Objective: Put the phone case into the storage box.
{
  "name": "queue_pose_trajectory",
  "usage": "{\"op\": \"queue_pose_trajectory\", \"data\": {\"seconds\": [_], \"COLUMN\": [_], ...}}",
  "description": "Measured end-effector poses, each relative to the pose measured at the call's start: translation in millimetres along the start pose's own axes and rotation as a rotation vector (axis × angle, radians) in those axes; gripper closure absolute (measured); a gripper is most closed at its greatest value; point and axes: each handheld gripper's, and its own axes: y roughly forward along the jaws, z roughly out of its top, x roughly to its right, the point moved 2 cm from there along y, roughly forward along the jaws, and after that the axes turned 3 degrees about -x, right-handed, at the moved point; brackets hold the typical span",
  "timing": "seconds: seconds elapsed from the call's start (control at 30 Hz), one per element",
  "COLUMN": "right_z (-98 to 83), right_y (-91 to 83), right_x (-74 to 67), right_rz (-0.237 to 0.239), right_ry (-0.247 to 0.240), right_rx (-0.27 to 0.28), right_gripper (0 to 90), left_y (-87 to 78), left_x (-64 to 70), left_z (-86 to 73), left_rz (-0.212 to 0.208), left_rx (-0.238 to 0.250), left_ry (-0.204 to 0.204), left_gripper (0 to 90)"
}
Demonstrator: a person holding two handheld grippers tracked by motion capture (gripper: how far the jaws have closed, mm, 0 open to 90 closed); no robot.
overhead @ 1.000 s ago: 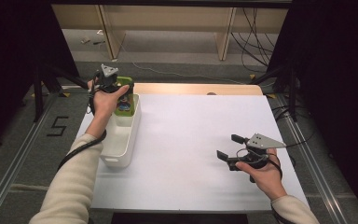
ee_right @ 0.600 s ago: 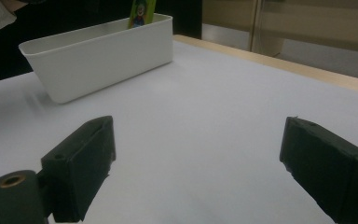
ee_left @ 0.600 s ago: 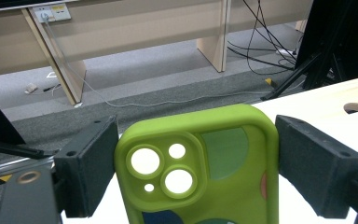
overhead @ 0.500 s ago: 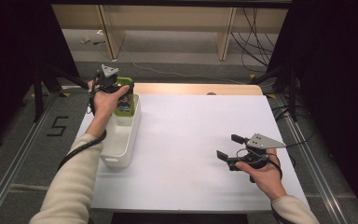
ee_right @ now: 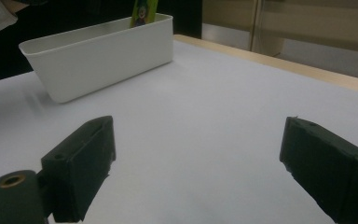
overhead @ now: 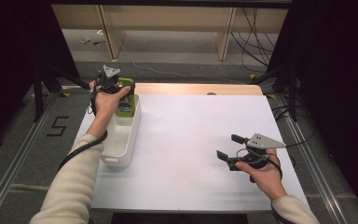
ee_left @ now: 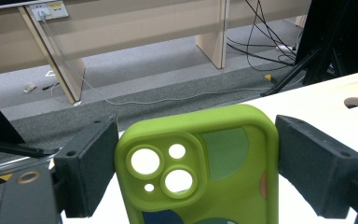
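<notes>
A lime-green phone case [ee_left: 223,163] with camera cut-outs and coloured patches stands between the jaws of my left gripper [ee_left: 196,140], and both pads press on its edges. From above, the left gripper [overhead: 109,83] hangs at the far end of a long white bin [overhead: 129,140], and the phone case [overhead: 125,106] reaches down into it. Its top edge, the phone case [ee_right: 144,11], pokes above the bin [ee_right: 98,56] in the right gripper view. My right gripper [overhead: 227,146] rests low over the white table at the near right, open with nothing between its jaws [ee_right: 196,144].
The white tabletop [overhead: 191,130] has a wooden strip [overhead: 196,88] along its far edge. Beyond the table are wooden furniture legs and loose cables [overhead: 256,32] on the floor. Dark stands flank both sides.
</notes>
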Motion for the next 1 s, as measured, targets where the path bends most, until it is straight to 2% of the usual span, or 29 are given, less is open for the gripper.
{"op": "queue_pose_trajectory", "data": {"seconds": [1.0], "right_z": [0.0], "right_y": [-0.3], "right_x": [0.2], "right_rz": [0.0], "right_ry": [0.0], "right_rx": [-0.002], "right_gripper": [11.5], "left_y": [8.1], "left_x": [5.8], "left_z": [-4.1], "left_rz": [-0.001], "left_rx": [-0.023], "left_ry": [0.03], "left_gripper": [15.6]}}
